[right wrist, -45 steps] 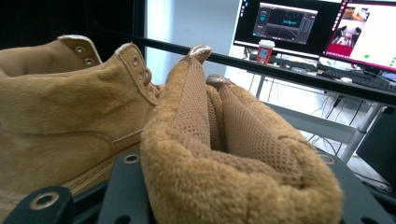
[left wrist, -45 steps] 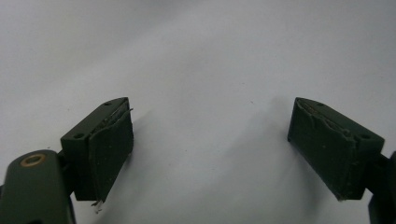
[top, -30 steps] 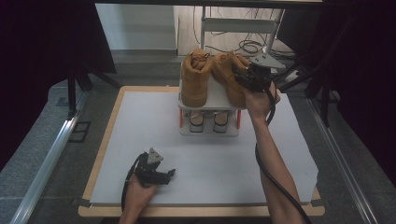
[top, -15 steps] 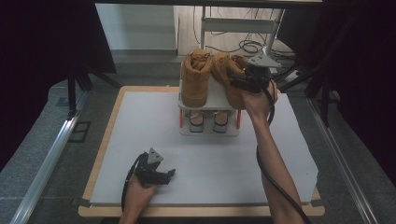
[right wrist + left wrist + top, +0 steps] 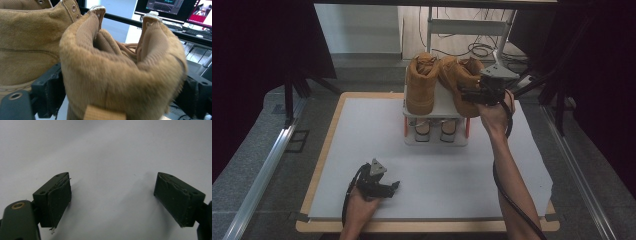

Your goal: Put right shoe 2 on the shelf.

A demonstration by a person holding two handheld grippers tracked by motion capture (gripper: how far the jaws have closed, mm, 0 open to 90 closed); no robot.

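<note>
Two tan suede boots stand on top of a small white shoe rack [image 5: 436,141] at the far middle of the mat. The left boot [image 5: 421,85] [image 5: 27,50] is upright. The right boot [image 5: 454,75] [image 5: 120,75] has its padded collar between the jaws of my right gripper [image 5: 468,95] [image 5: 122,100]. Those jaws have just been opening. The fingers [image 5: 48,95] stand wide at each side of the collar, which looks unsqueezed. My left gripper [image 5: 393,188] [image 5: 112,202] rests on the white mat [image 5: 112,150] near the front edge, open, with nothing between its jaws.
A pair of sandals [image 5: 434,129] sits on the rack's lower shelf. The white mat [image 5: 362,145] lies on a wooden board. Metal frame rails run along both sides. Cables, a stand and monitors [image 5: 175,10] are behind the rack.
The right hand has shifted only slightly at the right boot's collar. The left gripper has stayed in the same spot on the mat.
</note>
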